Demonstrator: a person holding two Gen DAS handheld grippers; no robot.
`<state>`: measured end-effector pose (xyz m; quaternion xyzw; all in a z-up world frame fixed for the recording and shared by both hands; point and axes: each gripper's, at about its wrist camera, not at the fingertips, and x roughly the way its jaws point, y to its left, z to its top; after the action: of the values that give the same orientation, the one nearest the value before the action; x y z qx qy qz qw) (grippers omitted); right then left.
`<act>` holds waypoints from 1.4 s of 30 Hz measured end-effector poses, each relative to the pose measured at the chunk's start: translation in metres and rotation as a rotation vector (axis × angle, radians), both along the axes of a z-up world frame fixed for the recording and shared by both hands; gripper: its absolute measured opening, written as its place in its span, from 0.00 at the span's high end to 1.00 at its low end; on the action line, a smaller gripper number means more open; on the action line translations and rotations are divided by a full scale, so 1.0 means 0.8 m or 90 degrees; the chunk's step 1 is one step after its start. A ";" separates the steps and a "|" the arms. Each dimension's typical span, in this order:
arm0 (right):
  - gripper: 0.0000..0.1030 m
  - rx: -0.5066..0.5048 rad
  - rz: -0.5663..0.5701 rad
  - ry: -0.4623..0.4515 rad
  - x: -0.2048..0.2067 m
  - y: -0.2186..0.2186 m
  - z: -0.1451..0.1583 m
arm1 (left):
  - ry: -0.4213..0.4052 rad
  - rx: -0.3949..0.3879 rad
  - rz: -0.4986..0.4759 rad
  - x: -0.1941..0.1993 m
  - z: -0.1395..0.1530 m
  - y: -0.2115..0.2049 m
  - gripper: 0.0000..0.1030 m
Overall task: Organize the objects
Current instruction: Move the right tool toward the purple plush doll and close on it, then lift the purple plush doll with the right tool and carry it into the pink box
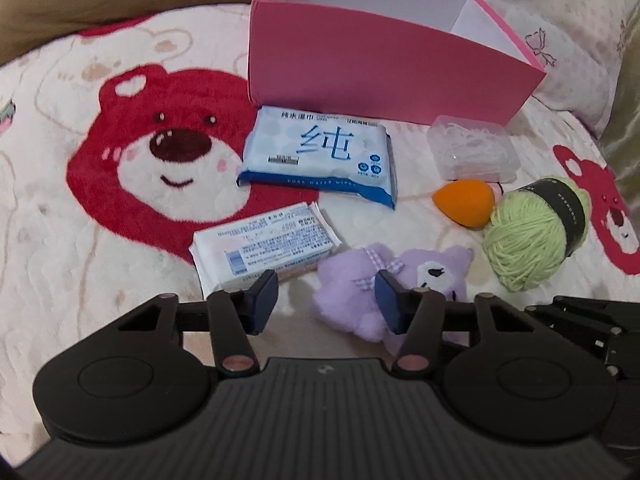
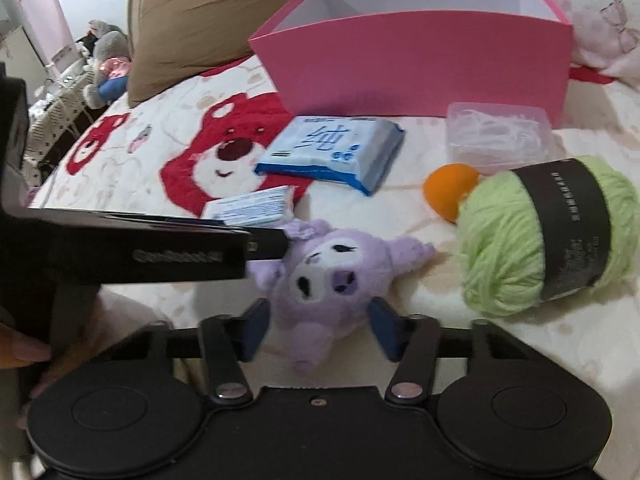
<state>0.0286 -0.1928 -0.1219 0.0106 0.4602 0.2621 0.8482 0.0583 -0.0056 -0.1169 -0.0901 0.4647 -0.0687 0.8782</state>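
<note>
A purple plush toy (image 1: 434,270) (image 2: 320,276) lies on the bear-print blanket (image 1: 120,272). My right gripper (image 2: 320,328) has its blue pads pressed on both sides of the toy's head. My left gripper (image 1: 326,300) stands over the toy's body. Its right pad is against the fluff and its left pad is clear of it. In the right wrist view the left gripper (image 2: 264,242) reaches in from the left. Farther off lie a blue wet-wipe pack (image 1: 320,152) (image 2: 332,148), a tissue pack (image 1: 260,244), an orange sponge (image 1: 464,200), green yarn (image 1: 528,240) (image 2: 512,240) and a clear case (image 1: 472,148).
An open pink box (image 1: 380,64) (image 2: 420,64) stands at the back, with nothing visible inside it. A brown pillow (image 2: 224,20) leans behind it on the left. The bed's edge drops off at far left, with stuffed toys (image 2: 108,60) beyond. A hand (image 2: 24,352) shows at lower left.
</note>
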 end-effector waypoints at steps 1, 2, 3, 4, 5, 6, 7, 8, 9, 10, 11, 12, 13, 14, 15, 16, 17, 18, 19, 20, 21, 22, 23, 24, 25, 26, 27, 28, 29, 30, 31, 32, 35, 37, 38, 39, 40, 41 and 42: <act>0.56 0.003 -0.001 -0.001 -0.001 -0.003 0.001 | 0.004 -0.004 0.005 0.000 -0.001 0.002 0.50; 0.60 0.003 -0.004 -0.004 -0.003 -0.005 0.002 | 0.008 -0.006 0.010 0.000 -0.002 0.003 0.50; 0.65 0.001 -0.007 -0.008 -0.004 -0.007 0.004 | 0.013 -0.009 0.014 0.000 -0.003 0.005 0.48; 0.67 -0.004 -0.007 -0.014 -0.006 -0.007 0.006 | 0.017 -0.014 0.018 0.000 -0.004 0.006 0.48; 0.69 -0.012 -0.006 -0.023 -0.009 -0.007 0.007 | 0.022 -0.020 0.021 0.000 -0.006 0.008 0.47; 0.69 -0.019 -0.006 -0.030 -0.010 -0.007 0.008 | 0.027 -0.029 0.026 0.001 -0.008 0.011 0.46; 0.69 -0.024 -0.003 -0.033 -0.011 -0.007 0.007 | 0.032 -0.039 0.029 0.001 -0.009 0.014 0.46; 0.68 -0.023 0.000 -0.030 -0.010 -0.008 0.006 | 0.037 -0.048 0.032 0.002 -0.011 0.016 0.46; 0.67 -0.019 -0.004 -0.024 -0.008 -0.011 0.003 | 0.041 -0.055 0.035 0.002 -0.013 0.018 0.46; 0.63 -0.008 -0.010 -0.014 -0.005 -0.013 0.000 | 0.043 -0.058 0.038 0.002 -0.014 0.018 0.46; 0.55 0.002 -0.016 -0.002 -0.001 -0.016 -0.003 | 0.044 -0.059 0.041 0.002 -0.015 0.019 0.46; 0.51 0.009 -0.022 0.004 0.001 -0.018 -0.006 | 0.043 -0.060 0.042 0.002 -0.015 0.018 0.46; 0.50 0.017 -0.026 0.009 0.003 -0.021 -0.007 | 0.041 -0.059 0.043 0.001 -0.015 0.017 0.46; 0.49 0.027 -0.024 0.012 0.004 -0.021 -0.008 | 0.041 -0.059 0.040 0.001 -0.016 0.016 0.46; 0.49 0.036 -0.020 0.013 0.005 -0.021 -0.010 | 0.041 -0.065 0.033 0.002 -0.017 0.014 0.49; 0.49 0.043 -0.015 0.014 0.007 -0.020 -0.011 | 0.041 -0.074 0.026 0.002 -0.019 0.013 0.49; 0.49 0.047 -0.009 0.016 0.008 -0.018 -0.013 | 0.043 -0.076 0.023 0.002 -0.021 0.012 0.49; 0.49 0.045 -0.007 0.014 0.008 -0.014 -0.014 | 0.042 -0.077 0.024 0.002 -0.022 0.011 0.50; 0.50 0.040 -0.005 0.009 0.008 -0.011 -0.015 | 0.041 -0.081 0.024 0.002 -0.023 0.012 0.50; 0.50 0.036 -0.003 0.004 0.007 -0.008 -0.015 | 0.041 -0.088 0.025 0.002 -0.023 0.014 0.51; 0.51 0.031 0.000 -0.002 0.006 -0.006 -0.013 | 0.042 -0.098 0.024 0.001 -0.023 0.015 0.58; 0.52 0.026 0.004 -0.005 0.006 -0.004 -0.012 | 0.043 -0.109 0.020 0.001 -0.023 0.016 0.61; 0.52 0.021 0.008 -0.010 0.005 -0.003 -0.011 | 0.041 -0.112 0.017 0.000 -0.022 0.015 0.64; 0.52 0.015 0.012 -0.015 0.003 -0.001 -0.010 | 0.038 -0.104 0.014 -0.001 -0.021 0.013 0.64; 0.53 0.010 0.015 -0.020 0.002 0.000 -0.008 | 0.036 -0.097 0.012 -0.001 -0.020 0.010 0.64; 0.53 0.005 0.019 -0.027 0.000 0.003 -0.007 | 0.033 -0.092 0.011 -0.002 -0.020 0.009 0.64; 0.53 -0.001 0.023 -0.032 -0.001 0.004 -0.006 | 0.033 -0.092 0.012 -0.003 -0.019 0.009 0.64; 0.53 -0.006 0.026 -0.036 -0.003 0.005 -0.005 | 0.034 -0.095 0.013 -0.003 -0.019 0.009 0.64; 0.53 -0.009 0.029 -0.039 -0.004 0.006 -0.004 | 0.035 -0.099 0.015 -0.003 -0.019 0.010 0.64; 0.53 -0.013 0.032 -0.043 -0.004 0.006 -0.003 | 0.036 -0.104 0.016 -0.003 -0.019 0.012 0.64; 0.53 -0.016 0.034 -0.046 -0.005 0.006 -0.003 | 0.036 -0.106 0.018 -0.004 -0.019 0.012 0.64; 0.53 -0.020 0.038 -0.050 -0.005 0.008 -0.002 | 0.035 -0.107 0.018 -0.004 -0.019 0.013 0.64; 0.53 -0.045 0.054 -0.075 -0.010 0.013 0.005 | 0.031 -0.103 0.016 -0.004 -0.018 0.013 0.65; 0.55 -0.061 0.082 -0.112 -0.018 0.017 0.013 | 0.026 -0.090 0.017 -0.005 -0.016 0.011 0.68; 0.57 -0.068 0.101 -0.131 -0.023 0.019 0.017 | 0.023 -0.081 0.013 -0.005 -0.016 0.010 0.71; 0.60 -0.082 0.119 -0.141 -0.026 0.023 0.021 | 0.026 -0.074 0.006 -0.004 -0.018 0.008 0.71; 0.61 -0.103 0.128 -0.142 -0.026 0.027 0.023 | 0.030 -0.074 0.004 -0.002 -0.019 0.007 0.71; 0.61 -0.128 0.128 -0.141 -0.025 0.031 0.023 | 0.034 -0.075 0.007 -0.001 -0.020 0.008 0.68; 0.62 -0.135 0.126 -0.136 -0.022 0.032 0.022 | 0.037 -0.076 0.013 0.000 -0.020 0.010 0.63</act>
<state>0.0108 -0.1671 -0.1045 -0.1523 0.3913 0.2936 0.8588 0.0581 0.0025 -0.1333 -0.1489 0.4844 -0.0848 0.8579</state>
